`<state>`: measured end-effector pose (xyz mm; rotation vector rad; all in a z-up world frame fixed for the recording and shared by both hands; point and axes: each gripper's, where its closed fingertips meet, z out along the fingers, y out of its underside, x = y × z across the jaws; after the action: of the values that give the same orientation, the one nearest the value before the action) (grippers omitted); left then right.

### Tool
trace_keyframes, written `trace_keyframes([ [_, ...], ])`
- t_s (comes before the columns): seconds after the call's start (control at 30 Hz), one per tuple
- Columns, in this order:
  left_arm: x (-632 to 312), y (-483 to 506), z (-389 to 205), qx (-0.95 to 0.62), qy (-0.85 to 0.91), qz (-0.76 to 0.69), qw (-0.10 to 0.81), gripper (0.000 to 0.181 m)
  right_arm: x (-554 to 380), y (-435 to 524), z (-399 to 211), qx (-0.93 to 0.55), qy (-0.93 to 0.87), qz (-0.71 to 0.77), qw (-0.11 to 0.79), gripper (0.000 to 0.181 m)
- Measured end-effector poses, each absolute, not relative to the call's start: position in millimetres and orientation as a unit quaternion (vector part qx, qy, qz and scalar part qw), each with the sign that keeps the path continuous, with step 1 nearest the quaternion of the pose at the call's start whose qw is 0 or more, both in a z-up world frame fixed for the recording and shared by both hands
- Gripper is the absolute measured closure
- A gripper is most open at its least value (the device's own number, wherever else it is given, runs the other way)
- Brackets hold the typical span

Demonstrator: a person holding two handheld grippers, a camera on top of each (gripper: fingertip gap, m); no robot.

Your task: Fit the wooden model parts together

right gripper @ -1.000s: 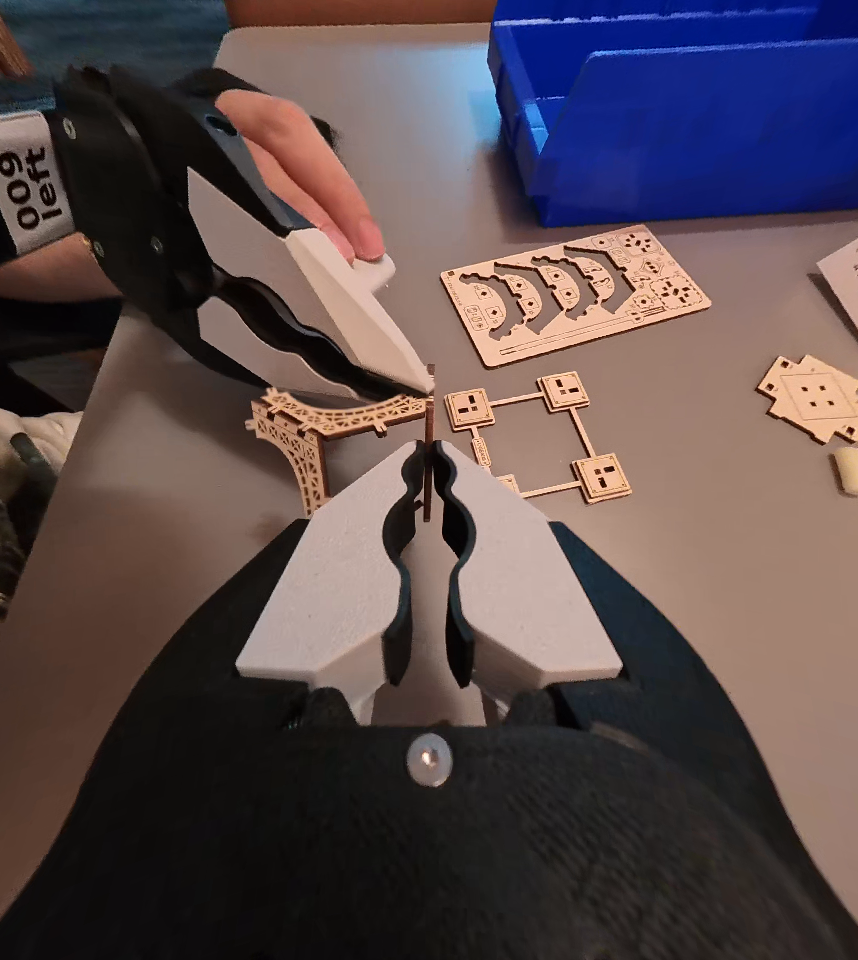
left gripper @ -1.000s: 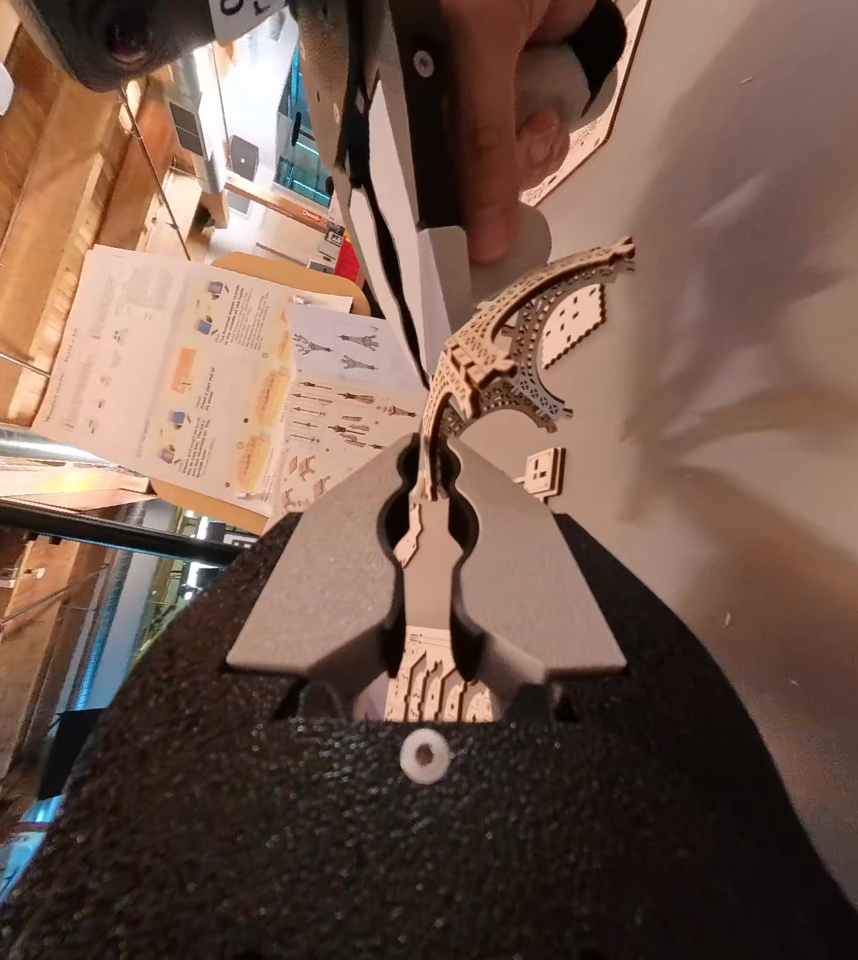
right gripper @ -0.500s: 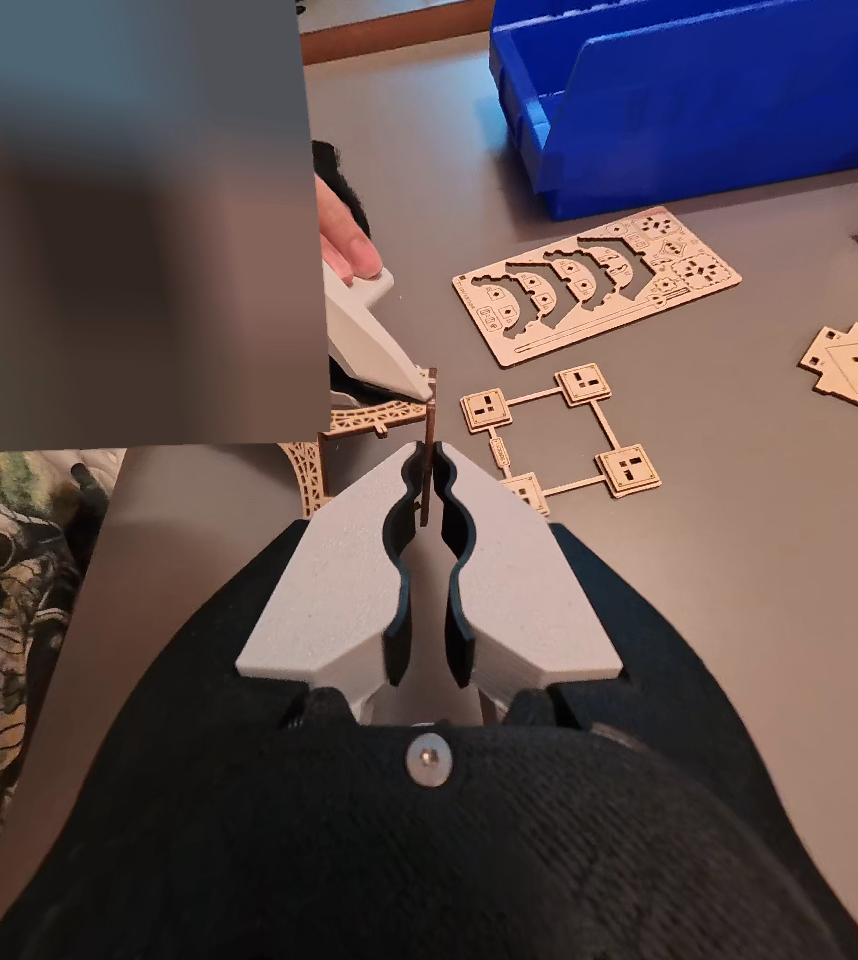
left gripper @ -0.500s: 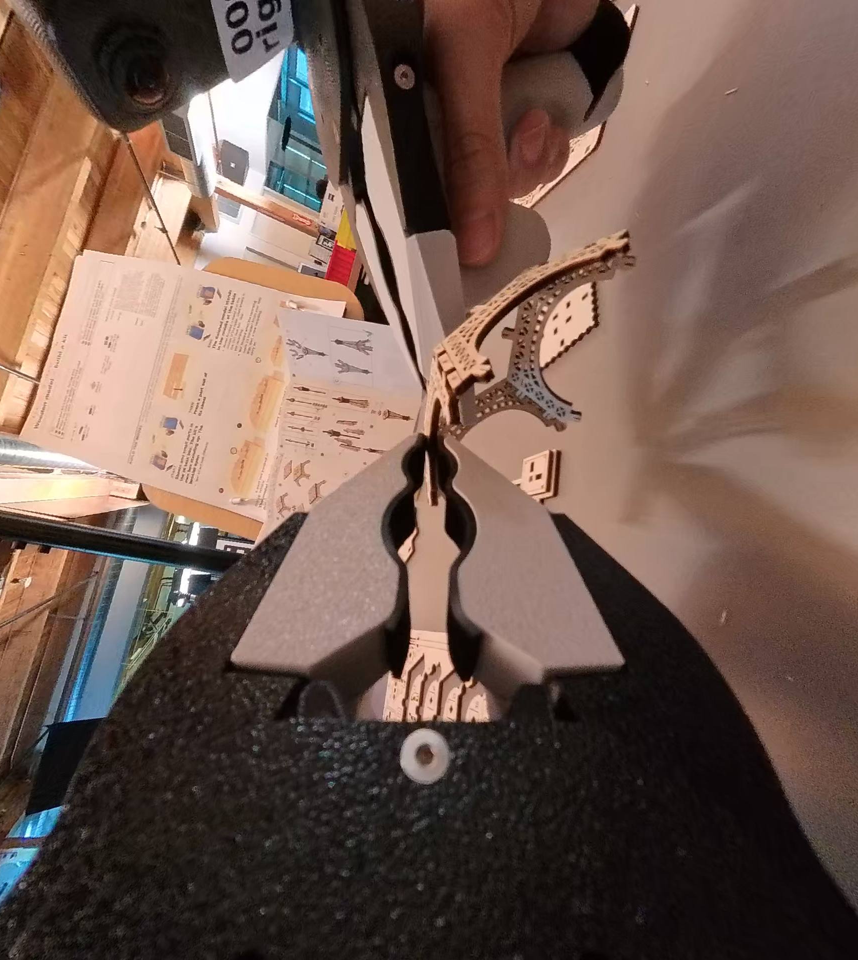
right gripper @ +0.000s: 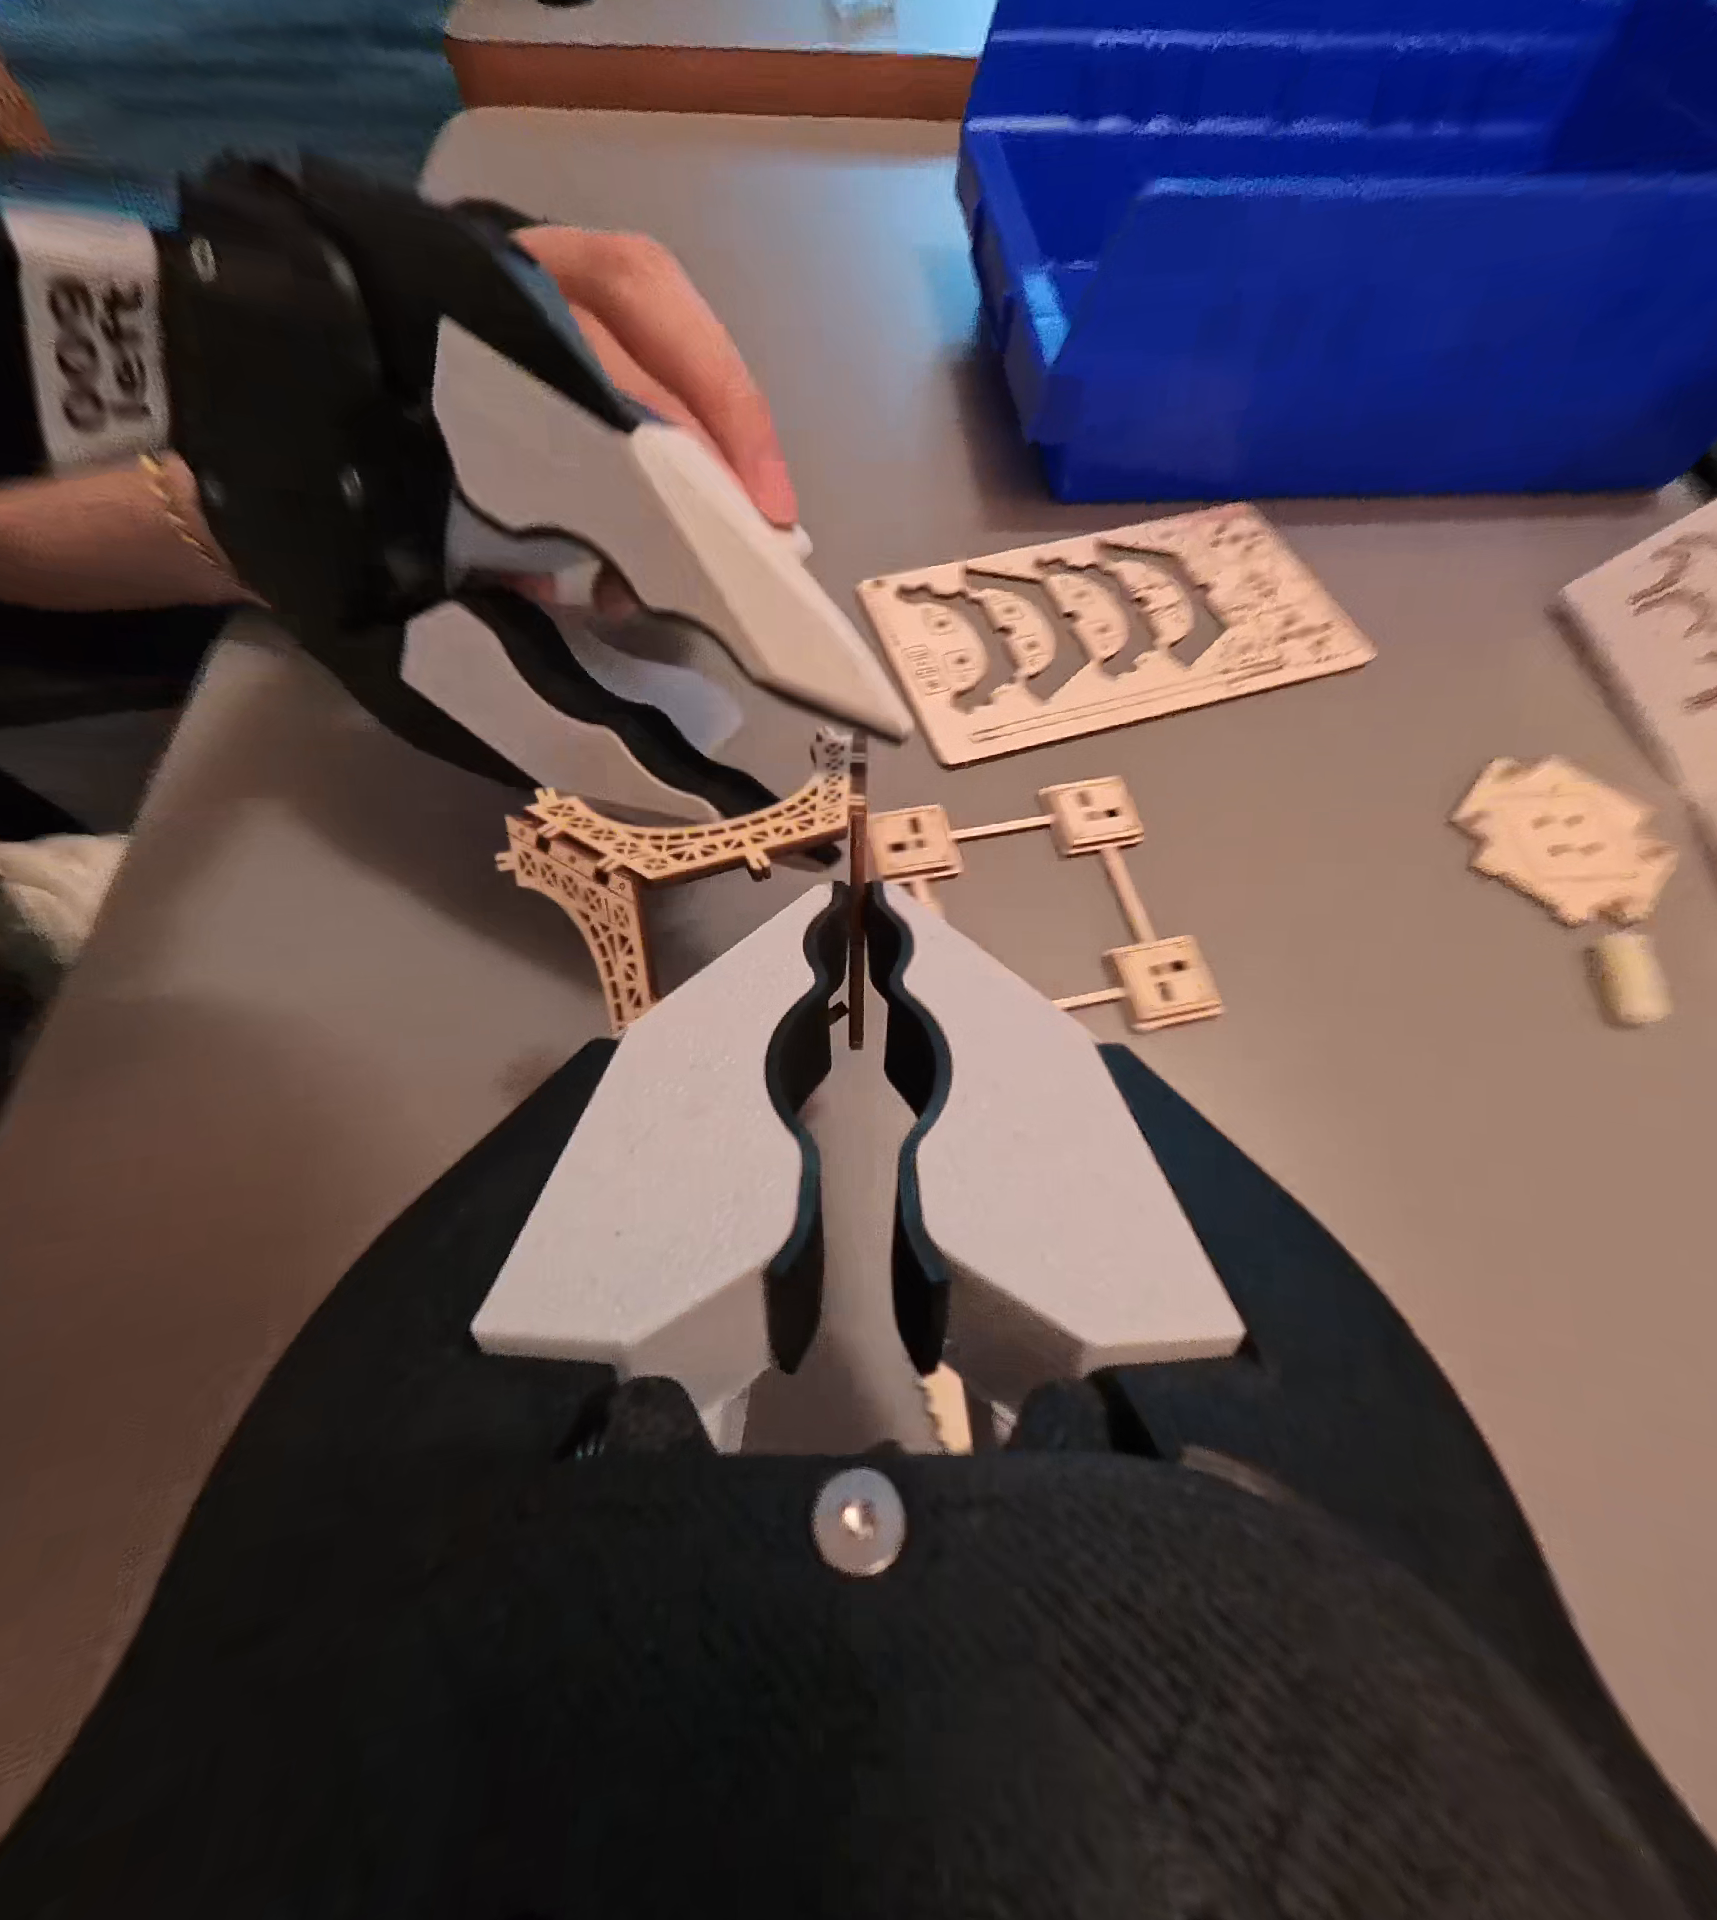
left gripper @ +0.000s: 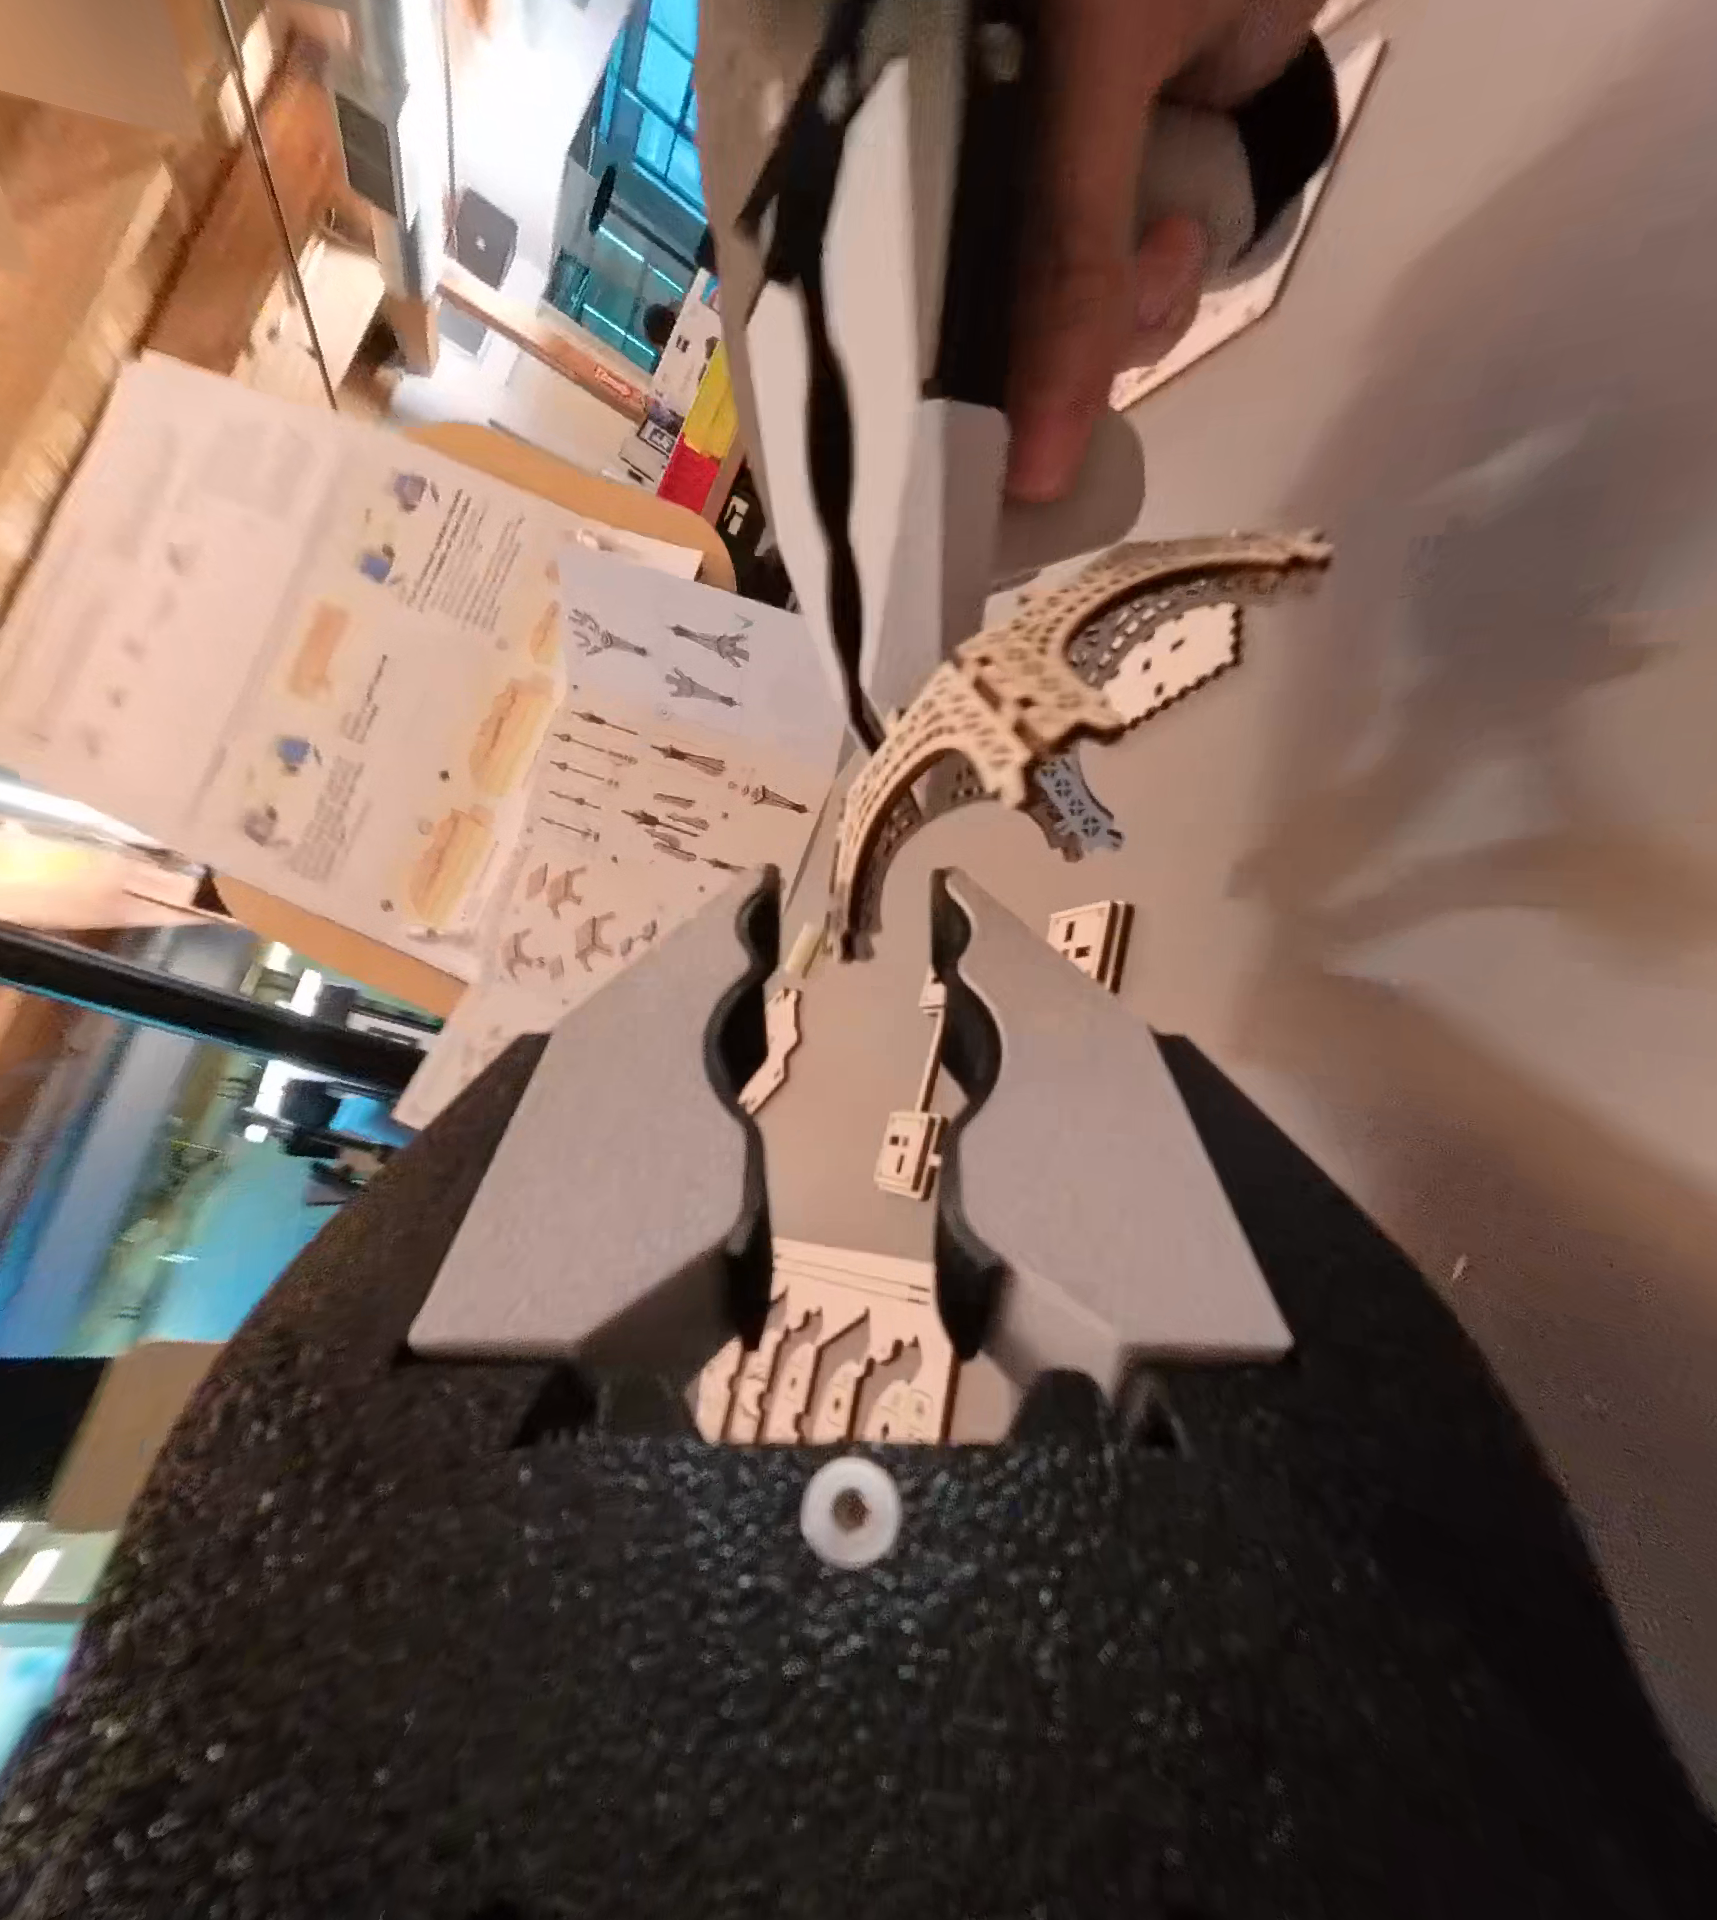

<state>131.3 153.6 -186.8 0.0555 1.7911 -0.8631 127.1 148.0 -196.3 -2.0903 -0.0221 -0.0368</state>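
In the right wrist view the right gripper (right gripper: 856, 914) sits at centre frame, its jaws pressed together on the thin edge of a flat wooden piece (right gripper: 855, 831) that stands upright between the fingertips; joined to that piece, a latticed wooden arch assembly (right gripper: 667, 842) reaches out to the left of centre, one leg dropping toward the grey table (right gripper: 1353, 1143). The left gripper (right gripper: 833, 748) comes in from the upper left with its jaws spread apart, the upper finger above the arch's end and the lower one beneath it; in the left wrist view the same gripper (left gripper: 854, 894) is parted around the arch's curved leg (left gripper: 875, 831) without clamping it. Right of centre in the right wrist view lie a square frame of parts (right gripper: 1051, 894) and a punched parts sheet (right gripper: 1114, 623); a blue bin (right gripper: 1405, 291) fills the upper right.
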Motion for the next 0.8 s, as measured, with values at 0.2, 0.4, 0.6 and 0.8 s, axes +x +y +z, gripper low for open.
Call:
trace_keyframes([
  [0.2, 132, 159, -179, -0.01, 0.751, -0.411, 0.517, 0.155, 141, 141, -191, -0.869, -0.088, -0.17, 0.456, 0.181],
  [0.4, 137, 160, -184, -0.011, 0.754, -0.373, 0.541, 0.157, 143, 142, -187, -0.859, -0.134, -0.257, 0.423, 0.181],
  [0.6, 143, 164, -180, -0.034, 0.745, -0.36, 0.56, 0.158, 144, 144, -181, -0.833, -0.196, -0.369, 0.362, 0.181],
  [0.8, 142, 163, -179, -0.024, 0.742, -0.352, 0.57, 0.159, 140, 146, -182, -0.823, -0.225, -0.402, 0.333, 0.181],
])
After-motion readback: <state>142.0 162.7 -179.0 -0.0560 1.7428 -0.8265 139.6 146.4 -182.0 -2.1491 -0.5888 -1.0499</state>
